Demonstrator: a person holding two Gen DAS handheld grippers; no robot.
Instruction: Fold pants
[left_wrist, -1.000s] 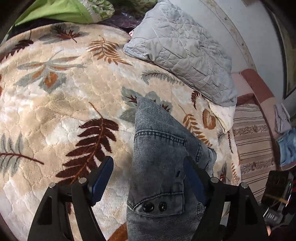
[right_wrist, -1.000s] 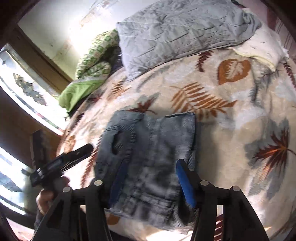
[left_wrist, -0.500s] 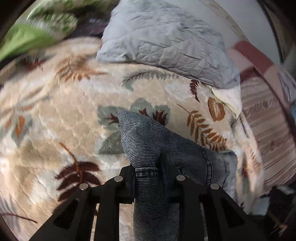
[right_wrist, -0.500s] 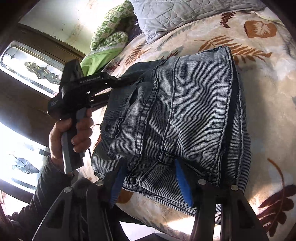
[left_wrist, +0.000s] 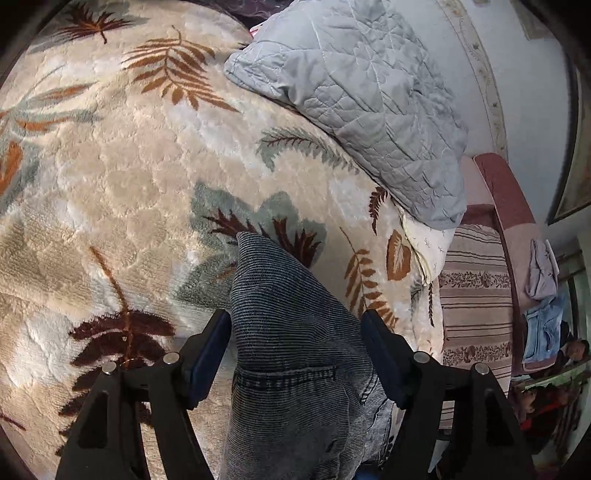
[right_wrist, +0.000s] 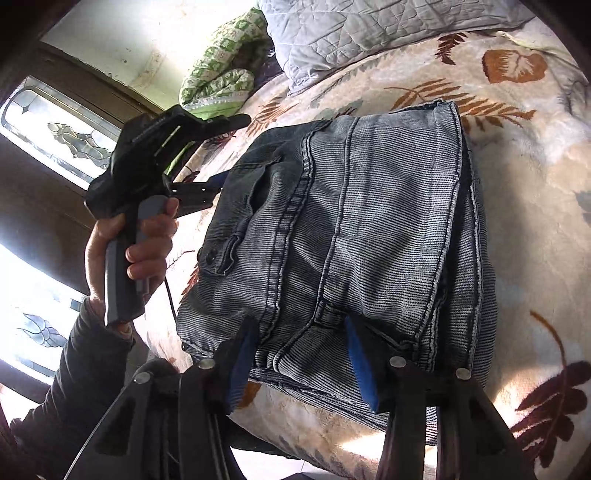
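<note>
Dark grey jeans (right_wrist: 369, 221) lie folded in a thick stack on the leaf-patterned blanket (right_wrist: 517, 184). My right gripper (right_wrist: 299, 362) stands over their near edge, its blue pads apart with flat denim between them and no pinch showing. In the left wrist view a folded corner of the jeans (left_wrist: 295, 314) runs between the fingers of my left gripper (left_wrist: 295, 347). Its jaws are opening and the pads stand off the cloth. The right wrist view shows the left gripper (right_wrist: 232, 149) in a person's hand (right_wrist: 147, 240) at the jeans' left side.
A grey quilted pillow (left_wrist: 351, 92) lies at the head of the bed, with green patterned bedding (right_wrist: 218, 81) beside it. A striped cover (left_wrist: 476, 295) and a pink chair edge sit past the bed's right side. A window (right_wrist: 55, 140) is at the left.
Half a second ago my left gripper was shut on the jeans' folded corner; its jaws have since spread off it. My right gripper sank to the jeans' near edge and has held still since.
</note>
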